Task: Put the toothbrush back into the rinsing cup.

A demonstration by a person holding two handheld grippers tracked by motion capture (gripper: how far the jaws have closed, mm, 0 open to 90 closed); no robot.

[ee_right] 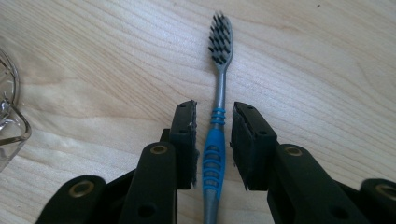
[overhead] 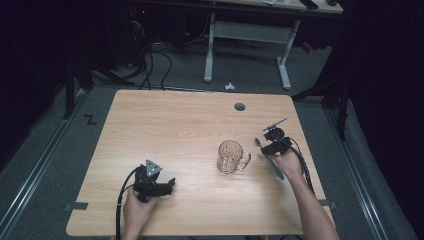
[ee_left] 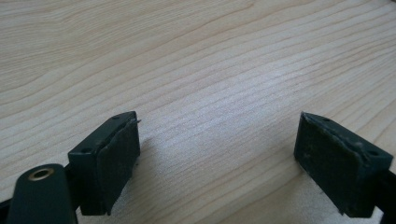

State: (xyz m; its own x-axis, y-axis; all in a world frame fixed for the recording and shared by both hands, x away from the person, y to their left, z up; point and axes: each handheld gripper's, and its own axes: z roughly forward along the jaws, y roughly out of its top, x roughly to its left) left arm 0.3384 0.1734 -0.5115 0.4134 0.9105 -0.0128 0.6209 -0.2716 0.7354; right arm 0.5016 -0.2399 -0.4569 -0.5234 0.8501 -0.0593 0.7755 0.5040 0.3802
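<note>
- A toothbrush (ee_right: 217, 121) lies flat on the wooden table (overhead: 170, 130), to the right of a clear glass mug (overhead: 231, 157) in the high view and a little apart from the mug's handle.
- Its dark bristle head points away from the person; the grey neck runs into a blue ribbed grip.
- The right gripper (ee_right: 214, 140) is set down over the toothbrush, one jaw on each side of the blue grip. The jaws are nearly closed: the left pad sits right against the grip, while a thin gap shows at the right pad, so the brush is not yet clamped.
- The left gripper (ee_left: 217, 158) rests low over bare wood, to the left of the mug and nearer the person, well apart from it. Its jaws stand wide apart with nothing between them.
</note>
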